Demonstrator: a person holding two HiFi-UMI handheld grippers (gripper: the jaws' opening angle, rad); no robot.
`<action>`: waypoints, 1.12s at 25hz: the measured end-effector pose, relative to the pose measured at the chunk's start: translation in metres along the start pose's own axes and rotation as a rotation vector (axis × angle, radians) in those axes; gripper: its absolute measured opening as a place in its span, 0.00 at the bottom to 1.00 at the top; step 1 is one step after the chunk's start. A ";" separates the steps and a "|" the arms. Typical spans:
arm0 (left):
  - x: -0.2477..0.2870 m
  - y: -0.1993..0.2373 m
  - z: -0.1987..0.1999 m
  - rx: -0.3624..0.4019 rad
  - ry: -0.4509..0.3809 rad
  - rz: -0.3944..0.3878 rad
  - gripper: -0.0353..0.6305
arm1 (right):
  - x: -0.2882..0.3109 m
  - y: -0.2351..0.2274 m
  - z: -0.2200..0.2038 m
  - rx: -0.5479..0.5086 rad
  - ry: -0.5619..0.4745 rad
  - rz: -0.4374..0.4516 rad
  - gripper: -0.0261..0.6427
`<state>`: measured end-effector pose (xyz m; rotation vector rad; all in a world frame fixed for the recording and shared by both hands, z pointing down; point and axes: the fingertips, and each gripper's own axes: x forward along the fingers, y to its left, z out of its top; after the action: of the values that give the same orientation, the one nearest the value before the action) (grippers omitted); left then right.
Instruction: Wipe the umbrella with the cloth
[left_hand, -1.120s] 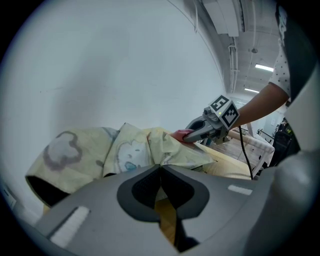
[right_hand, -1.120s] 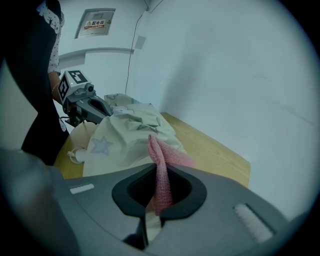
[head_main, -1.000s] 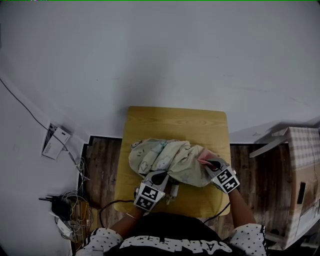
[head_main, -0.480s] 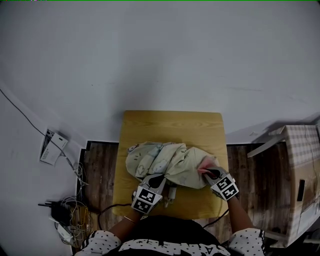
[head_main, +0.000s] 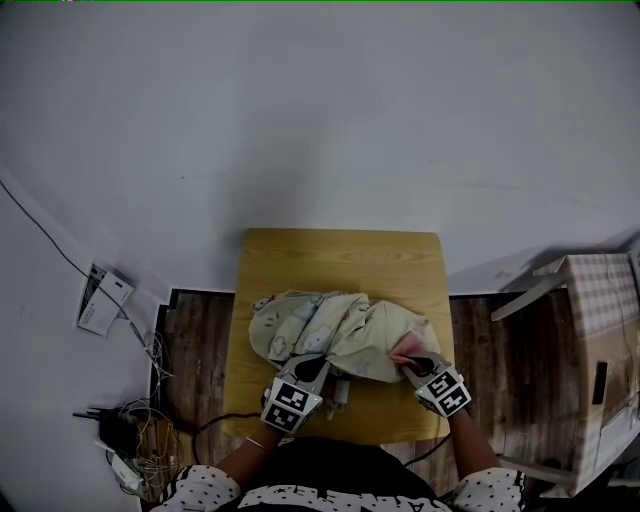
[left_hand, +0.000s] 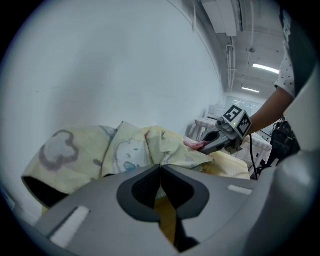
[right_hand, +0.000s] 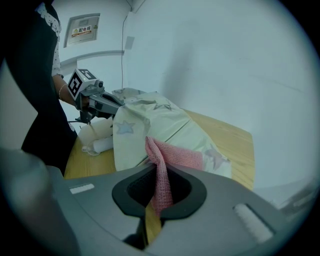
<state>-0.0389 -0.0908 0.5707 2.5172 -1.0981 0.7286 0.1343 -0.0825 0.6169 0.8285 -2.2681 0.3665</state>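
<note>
- L tongs (left_hand: 160, 167): closed tight, tips together right at the near edge of the umbrella (head_main: 335, 332). Can't tell whether a fold of its fabric is caught btwn them.
- R tongs (right_hand: 161, 167): clamped on the pink cloth (right_hand: 172, 156). It runs up btwn the pads and flops forward onto the canopy.
- Umbrella: pale yellow w/ cartoon prints, collapsed in a crumpled heap across the middle of the wooden counter (head_main: 340, 258), closer to my side than the wall's.
- Cloth sits on the umbrella's right end. L tongs are at the near-left part, so the two are apart w/ canopy btwn them.
- Pale handle (head_main: 342, 388) pokes out on the counter at the near edge, just beside the L tongs.
</note>
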 end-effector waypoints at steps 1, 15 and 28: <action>0.000 0.000 0.000 0.001 0.000 0.000 0.06 | 0.000 0.002 0.000 0.008 -0.004 0.001 0.09; 0.000 0.000 -0.001 0.003 -0.007 -0.006 0.06 | -0.002 0.039 -0.004 0.052 -0.016 0.098 0.09; -0.004 -0.008 0.006 0.009 -0.033 -0.041 0.07 | -0.023 0.023 0.046 0.190 -0.252 0.030 0.09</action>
<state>-0.0334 -0.0861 0.5630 2.5596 -1.0535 0.6854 0.1090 -0.0759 0.5670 0.9849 -2.5096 0.5230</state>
